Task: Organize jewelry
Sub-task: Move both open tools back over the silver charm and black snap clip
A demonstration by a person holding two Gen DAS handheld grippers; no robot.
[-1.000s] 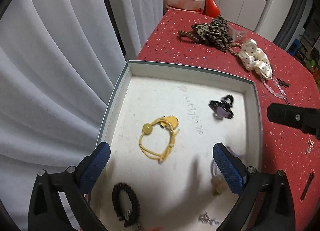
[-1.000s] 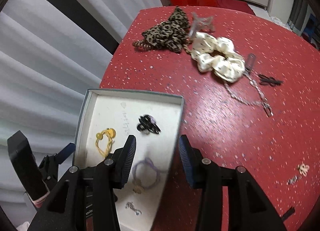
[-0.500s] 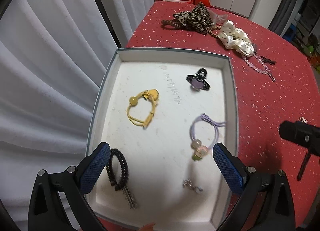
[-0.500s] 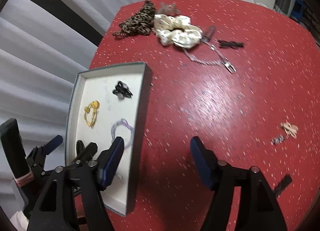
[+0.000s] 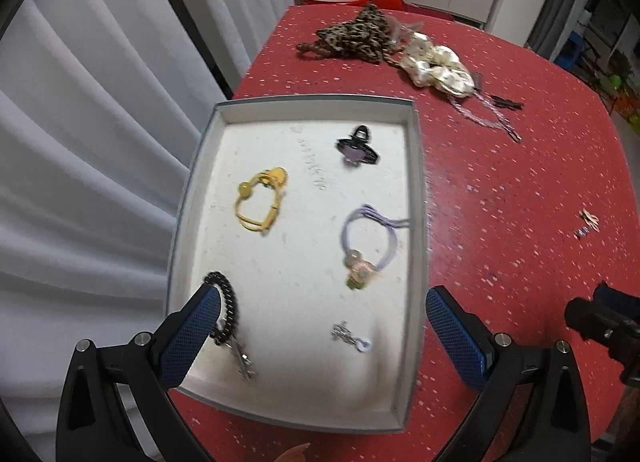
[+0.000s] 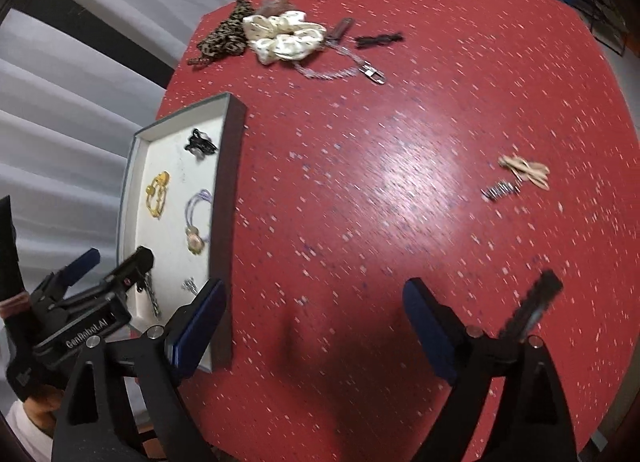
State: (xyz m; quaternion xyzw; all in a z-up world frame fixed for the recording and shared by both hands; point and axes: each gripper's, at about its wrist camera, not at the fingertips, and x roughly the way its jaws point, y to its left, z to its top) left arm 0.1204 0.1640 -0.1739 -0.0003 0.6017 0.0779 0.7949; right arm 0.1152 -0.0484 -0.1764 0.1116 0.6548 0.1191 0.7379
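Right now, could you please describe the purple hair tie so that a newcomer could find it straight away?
On the red table lies a shallow white tray. The purple hair tie lies inside, along its right wall, between the black clip and a small silver charm. It alone is lilac, with a pale flower bead.

The black coil tie (image 5: 226,310) lay partly hidden behind a left finger (image 5: 188,336). Handwriting (image 5: 312,166) on the tray floor (image 5: 296,270) was illegible. Two small items (image 6: 516,176) across the table (image 6: 400,182) were too blurred to identify.
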